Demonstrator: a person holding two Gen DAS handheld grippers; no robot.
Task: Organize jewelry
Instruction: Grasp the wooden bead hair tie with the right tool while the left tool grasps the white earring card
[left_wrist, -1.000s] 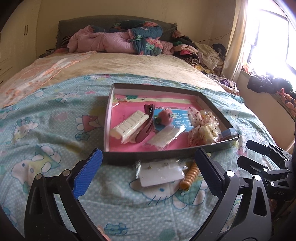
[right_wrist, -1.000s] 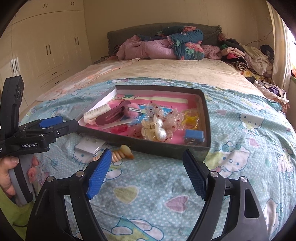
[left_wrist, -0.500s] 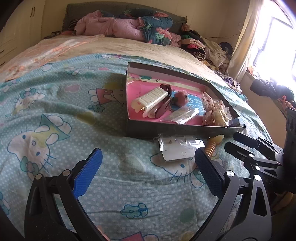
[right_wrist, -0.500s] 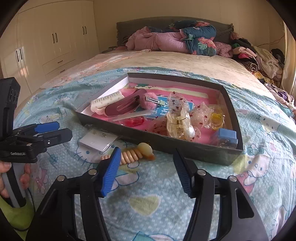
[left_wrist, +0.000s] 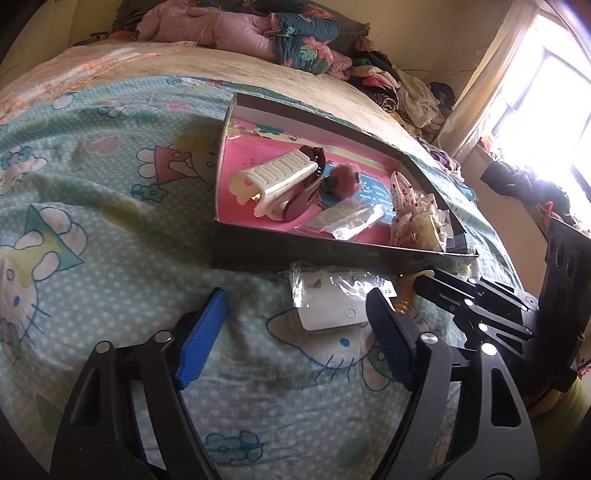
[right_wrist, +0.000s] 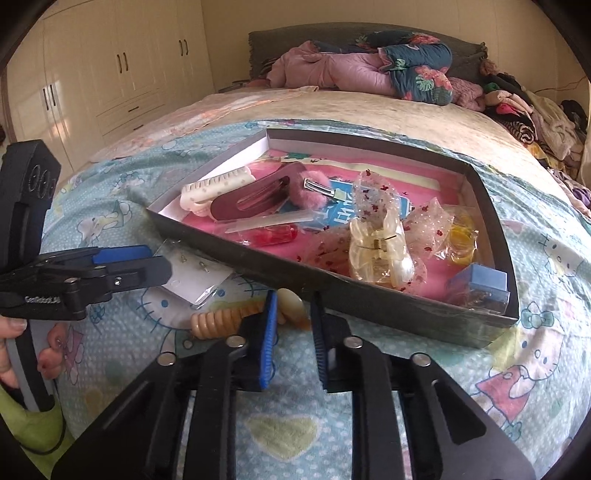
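A dark shallow box (right_wrist: 369, 291) with a pink floor lies on the bed and holds several hair clips and small bags. In front of it lie an orange ribbed hair clip (right_wrist: 229, 317) and an earring card in a clear bag (left_wrist: 332, 299). My right gripper (right_wrist: 291, 306) has its jaws narrowed around the clip's rounded end, with a small gap still showing. My left gripper (left_wrist: 295, 306) is open and empty, just short of the earring card (right_wrist: 192, 273). The right gripper also shows in the left wrist view (left_wrist: 436, 280).
A Hello Kitty sheet (left_wrist: 110, 221) covers the bed. Folded quilts (right_wrist: 369, 70) and heaped clothes (right_wrist: 517, 107) lie at the far end. A wardrobe (right_wrist: 92, 74) stands at the left, a bright window (left_wrist: 546, 85) at the right.
Both grippers have moved forward and lower toward the items in front of the box. My right gripper's jaws have narrowed from wide open to close around the orange clip's end.
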